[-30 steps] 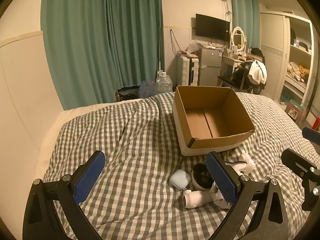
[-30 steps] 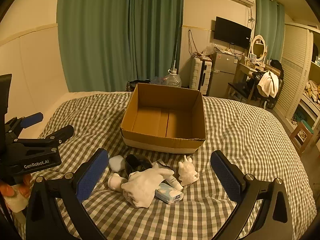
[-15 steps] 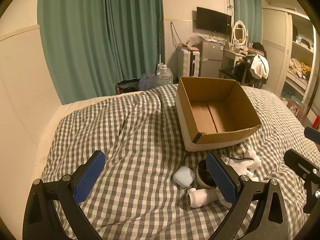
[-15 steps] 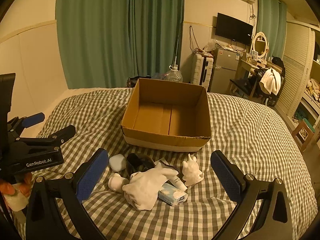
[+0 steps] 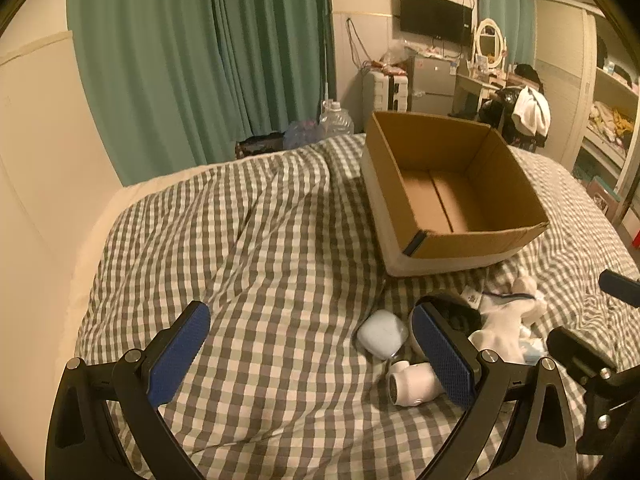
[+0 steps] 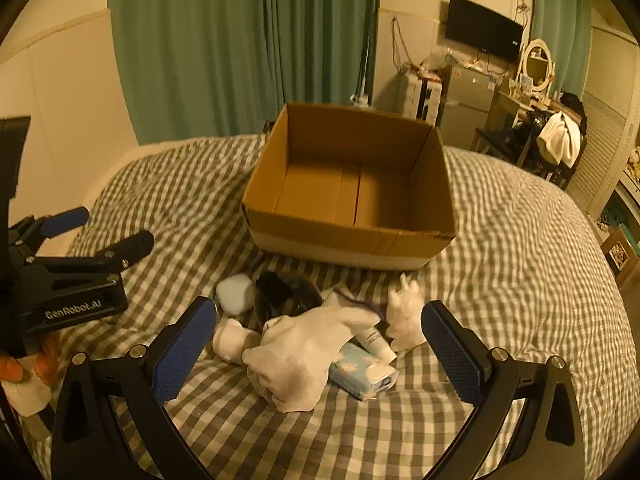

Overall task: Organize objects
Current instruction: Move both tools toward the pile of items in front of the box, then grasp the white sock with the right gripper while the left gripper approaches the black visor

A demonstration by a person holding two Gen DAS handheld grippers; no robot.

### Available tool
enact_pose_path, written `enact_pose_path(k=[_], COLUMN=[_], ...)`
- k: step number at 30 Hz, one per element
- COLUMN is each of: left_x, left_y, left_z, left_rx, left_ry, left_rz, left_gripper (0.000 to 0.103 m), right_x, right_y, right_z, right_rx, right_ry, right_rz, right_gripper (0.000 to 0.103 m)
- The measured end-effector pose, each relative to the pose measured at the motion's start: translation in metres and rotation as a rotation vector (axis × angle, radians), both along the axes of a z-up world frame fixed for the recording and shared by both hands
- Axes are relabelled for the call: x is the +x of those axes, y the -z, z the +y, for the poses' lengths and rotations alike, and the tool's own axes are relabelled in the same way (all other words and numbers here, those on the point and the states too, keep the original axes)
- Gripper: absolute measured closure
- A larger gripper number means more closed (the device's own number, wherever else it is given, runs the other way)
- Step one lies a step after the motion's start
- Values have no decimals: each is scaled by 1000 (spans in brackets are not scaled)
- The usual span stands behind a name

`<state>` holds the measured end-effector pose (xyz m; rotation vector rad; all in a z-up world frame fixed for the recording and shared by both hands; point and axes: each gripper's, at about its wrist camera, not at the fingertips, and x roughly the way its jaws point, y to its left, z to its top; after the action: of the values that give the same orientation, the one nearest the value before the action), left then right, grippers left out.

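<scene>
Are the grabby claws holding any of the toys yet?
No. The left gripper and the right gripper are both open and hold nothing; the white glove lies on the bed.

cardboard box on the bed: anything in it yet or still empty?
Empty. Both wrist views look into the open-topped cardboard box and show only its bare floor; the white glove and other items lie on the checked bedspread in front of it.

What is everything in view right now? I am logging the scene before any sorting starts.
Cardboard box: 1, brown, empty, on bed.
Glove: 1, white, front of pile.
Tissue pack: 1, pale blue, beside glove.
Figurine: 1, white, right of pile.
Pale case: 1, left of pile.
Dark bowl: 1, behind glove.
Tube: 1, white, partly under glove.
Bedcover: 1, grey-white check.
Left gripper: open.
Right gripper: open, over pile.
</scene>
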<state>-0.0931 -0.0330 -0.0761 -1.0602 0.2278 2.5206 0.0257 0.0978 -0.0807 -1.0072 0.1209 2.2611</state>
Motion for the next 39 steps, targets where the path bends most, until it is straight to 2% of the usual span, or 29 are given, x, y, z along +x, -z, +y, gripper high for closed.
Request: enact_pose_path(k=[3,4,10,17,19,21,24,25,30,33,39], left_x=[-3,-3,-10,-12,-10,-9,-6,-5,-4,-5,-9], left_y=[9,12,40,63,69,75,81,83,100,100,91], left_z=[3,4,10,18,23,28,34,37,56,64,84], left_rx=[-15,-22,-72,-79,-87,-102,-120,-122,-138,-144,-104], left_ry=[2,47,63,109,134,155,197,219,289,288,312], left_rz=[-19,-28,-73,-137,-154,-171,-197,-215,-309,-295,-271], left_gripper=[0,0,0,0,0,0,0,0,0,0,0], right_x=[-5,-8,-19,-24,-24,-23,-17,-14,0,9,30], right_y=[14,21,51,79,82,79,70,65,46,39,27], right_z=[5,7,16,28,27,27,26,26,32,38,56], right_rx=[-24,-41,-102,-187,-210,-208,-203,-195,-134,-128,-99], right_ry=[4,1,-5,-2,-21,-30,-32,-28,4,15,80], right_rz=[-29,-39,-107,-159,-159,-149,-108,-93,-66,-42,0], right_gripper=[0,0,3,18,31,46,62,65,73,75,76])
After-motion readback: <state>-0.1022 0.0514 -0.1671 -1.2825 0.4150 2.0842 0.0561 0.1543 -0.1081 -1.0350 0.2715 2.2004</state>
